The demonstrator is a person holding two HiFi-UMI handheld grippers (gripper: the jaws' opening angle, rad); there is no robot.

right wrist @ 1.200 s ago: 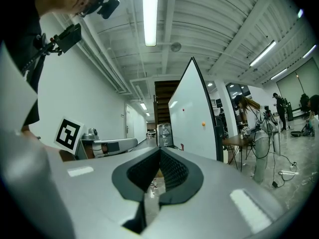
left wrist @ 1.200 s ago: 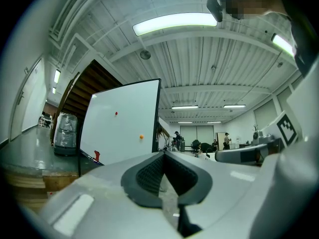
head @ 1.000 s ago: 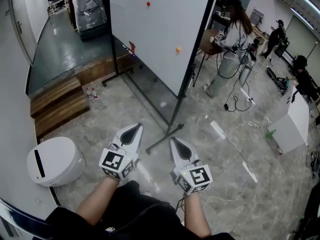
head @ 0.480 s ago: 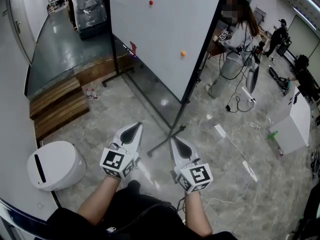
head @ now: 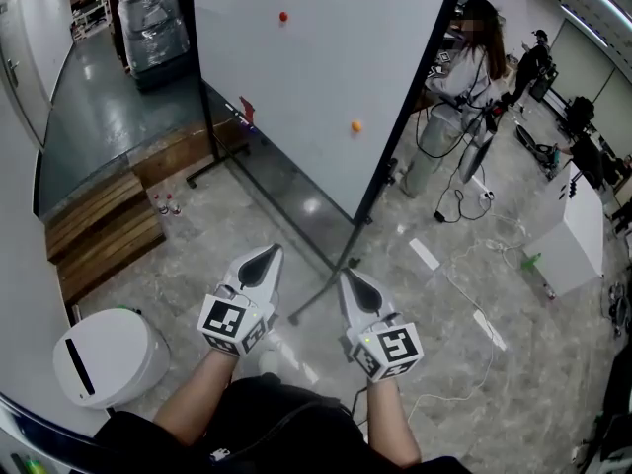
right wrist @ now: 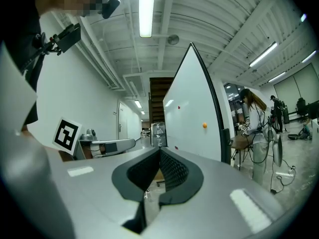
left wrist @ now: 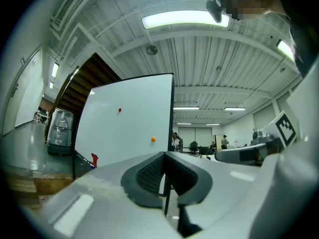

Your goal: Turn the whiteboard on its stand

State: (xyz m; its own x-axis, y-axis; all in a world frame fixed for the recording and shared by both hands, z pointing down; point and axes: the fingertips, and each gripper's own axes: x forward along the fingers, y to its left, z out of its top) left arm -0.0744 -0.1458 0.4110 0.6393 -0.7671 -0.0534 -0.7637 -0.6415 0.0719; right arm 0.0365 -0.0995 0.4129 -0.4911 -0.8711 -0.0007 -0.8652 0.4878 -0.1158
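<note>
The whiteboard [head: 316,77] stands upright in its black frame, seen edge-on from the right, with a red magnet [head: 283,16] and an orange magnet [head: 355,125] on its face. Its black stand foot [head: 326,289] lies on the floor just ahead of my grippers. My left gripper [head: 265,255] and right gripper [head: 351,279] are side by side, short of the board, both shut and holding nothing. The left gripper view shows the whiteboard [left wrist: 124,128] beyond the left gripper [left wrist: 164,156]. In the right gripper view the whiteboard [right wrist: 192,118] rises past the right gripper [right wrist: 159,151].
A white round bin [head: 104,354] sits on the floor at lower left. Wooden steps [head: 99,225] lie to the left. A person [head: 464,77] stands behind the board's right edge. Cables [head: 474,294] trail across the floor, with a white box [head: 568,235] at right.
I have moved closer to the whiteboard, which now looms larger. Both grippers advanced with me, still shut. The white bin has slipped lower in the head view.
</note>
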